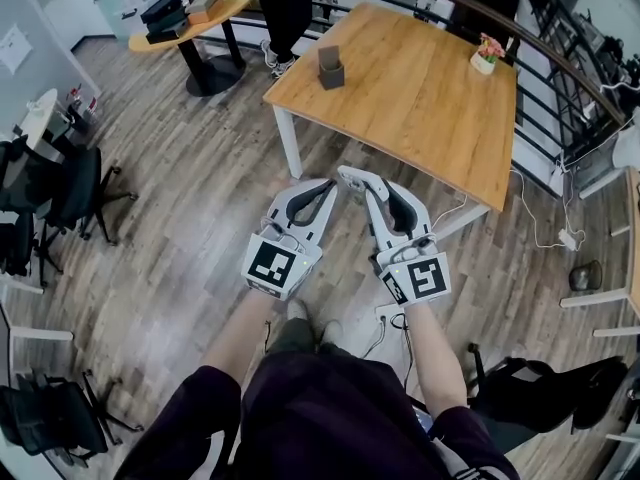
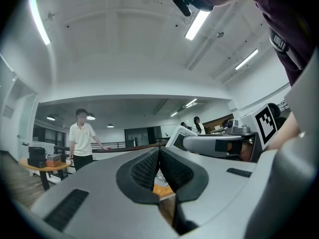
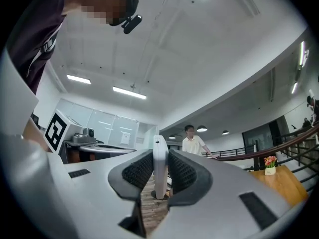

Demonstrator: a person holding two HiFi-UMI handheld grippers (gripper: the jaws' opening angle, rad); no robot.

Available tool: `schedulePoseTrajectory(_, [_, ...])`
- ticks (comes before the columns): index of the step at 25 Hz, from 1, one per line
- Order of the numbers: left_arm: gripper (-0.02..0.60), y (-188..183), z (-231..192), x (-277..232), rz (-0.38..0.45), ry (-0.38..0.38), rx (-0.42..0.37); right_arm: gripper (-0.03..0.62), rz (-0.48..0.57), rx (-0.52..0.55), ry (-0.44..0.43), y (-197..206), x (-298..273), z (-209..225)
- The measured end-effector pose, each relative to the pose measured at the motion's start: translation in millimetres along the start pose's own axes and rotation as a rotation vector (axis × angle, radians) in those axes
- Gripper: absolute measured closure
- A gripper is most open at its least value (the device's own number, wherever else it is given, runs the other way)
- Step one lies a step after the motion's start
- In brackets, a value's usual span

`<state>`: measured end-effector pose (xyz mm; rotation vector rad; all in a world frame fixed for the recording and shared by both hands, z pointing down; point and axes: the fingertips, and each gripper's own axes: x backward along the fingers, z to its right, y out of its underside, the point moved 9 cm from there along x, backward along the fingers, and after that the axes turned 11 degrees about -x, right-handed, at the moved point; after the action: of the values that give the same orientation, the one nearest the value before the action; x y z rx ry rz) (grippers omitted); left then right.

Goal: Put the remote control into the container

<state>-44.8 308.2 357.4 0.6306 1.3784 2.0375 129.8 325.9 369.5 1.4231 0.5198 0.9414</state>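
Note:
In the head view both grippers are held side by side over the wooden floor, short of the table. My right gripper (image 1: 362,182) is shut on a slim white remote control (image 1: 350,176). In the right gripper view the remote control (image 3: 159,168) stands edge-on between the ribbed pads (image 3: 183,172). My left gripper (image 1: 328,184) is shut, its pads (image 2: 144,169) meeting at the tip with nothing between them. A small dark container (image 1: 331,69) sits on the far left part of the wooden table (image 1: 420,98), well beyond both grippers.
A small flower pot (image 1: 486,55) stands at the table's far right corner. A person (image 1: 285,8) stands beyond the table beside a round side table (image 1: 190,23) stacked with boxes. Black chairs (image 1: 60,193) are at the left, and cables (image 1: 540,218) trail at the right.

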Motion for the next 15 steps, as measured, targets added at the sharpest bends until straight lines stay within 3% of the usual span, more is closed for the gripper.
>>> schedulePoseTrajectory(15, [0.568,39,-51,-46,-0.015,0.021,0.016,0.49,-0.004,-0.021,0.026,24,-63,37])
